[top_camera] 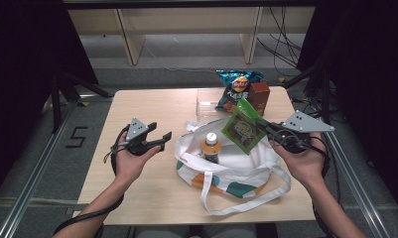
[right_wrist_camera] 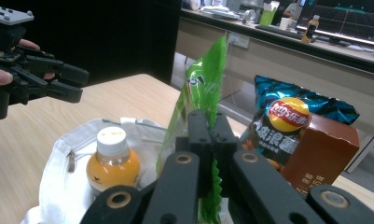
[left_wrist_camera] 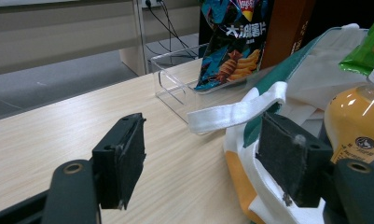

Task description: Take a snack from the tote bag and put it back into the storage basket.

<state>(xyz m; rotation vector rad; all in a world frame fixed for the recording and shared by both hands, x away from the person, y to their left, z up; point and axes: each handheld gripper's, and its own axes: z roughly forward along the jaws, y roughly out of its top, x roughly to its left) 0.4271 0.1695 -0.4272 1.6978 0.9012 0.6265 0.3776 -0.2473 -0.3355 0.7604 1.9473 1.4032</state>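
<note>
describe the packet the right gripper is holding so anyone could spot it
Find the white tote bag on the wooden table. Just above its open mouth, the right gripper pinches a flat green snack packet, the only green pack, unlike the blue chips bag behind.

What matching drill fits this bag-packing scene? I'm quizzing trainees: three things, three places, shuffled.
Things:
1. green snack bag
2. orange drink bottle
3. blue chip bag

Places:
A. leaning at the brown box, far edge of the table
B. pinched in the right claw
C. standing inside the tote bag

Pairs: 1-B, 2-C, 3-A
</note>
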